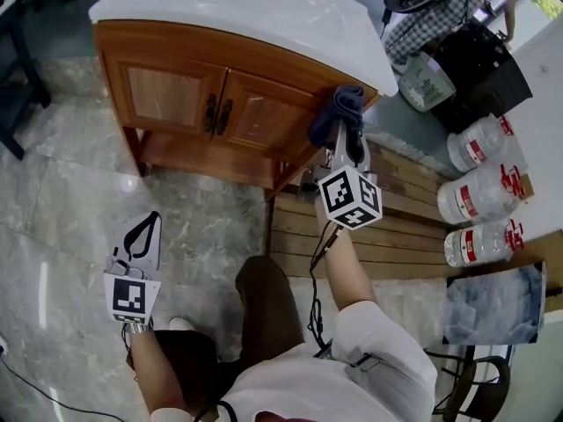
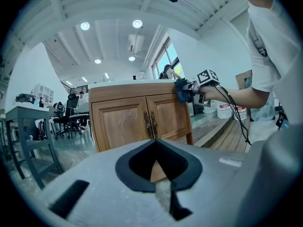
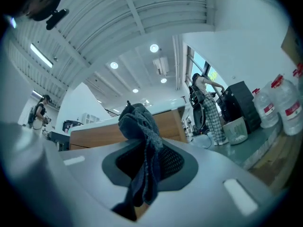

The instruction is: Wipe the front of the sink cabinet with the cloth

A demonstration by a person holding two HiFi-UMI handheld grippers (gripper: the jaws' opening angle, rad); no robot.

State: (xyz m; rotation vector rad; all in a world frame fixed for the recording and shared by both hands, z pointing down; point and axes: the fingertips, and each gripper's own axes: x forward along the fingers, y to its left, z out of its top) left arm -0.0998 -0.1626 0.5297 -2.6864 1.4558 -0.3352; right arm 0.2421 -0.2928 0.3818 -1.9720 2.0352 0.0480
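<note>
Clearly the right gripper [image 1: 345, 137] is the one at work: its jaws are clamped on a dark blue cloth [image 1: 338, 111], which bunches over the jaw tips and presses against the sink cabinet [image 1: 176, 95] at the upper right corner of its front, just below the overhanging white top [image 1: 237, 16]. In the right gripper view the cloth [image 3: 142, 145] stands up in a crumpled wad above the jaws and trails down in a strip between them, with the cabinet's wooden edge directly behind it. The cabinet's two panelled doors, with dark handles side by side at the middle, lie to the left of the cloth and are not touched by it. The left gripper [image 1: 145, 231] hangs low at the person's left side over the marble floor [image 1: 70, 192], well apart from the cabinet; its jaws meet at the tips and carry nothing, and its own view looks across at the cabinet doors [image 2: 128, 122] and at the cloth [image 2: 182, 90] held by the other arm. To the right, large water bottles [image 1: 479, 139] lie beside a wooden slatted platform [image 1: 396, 227].
</note>
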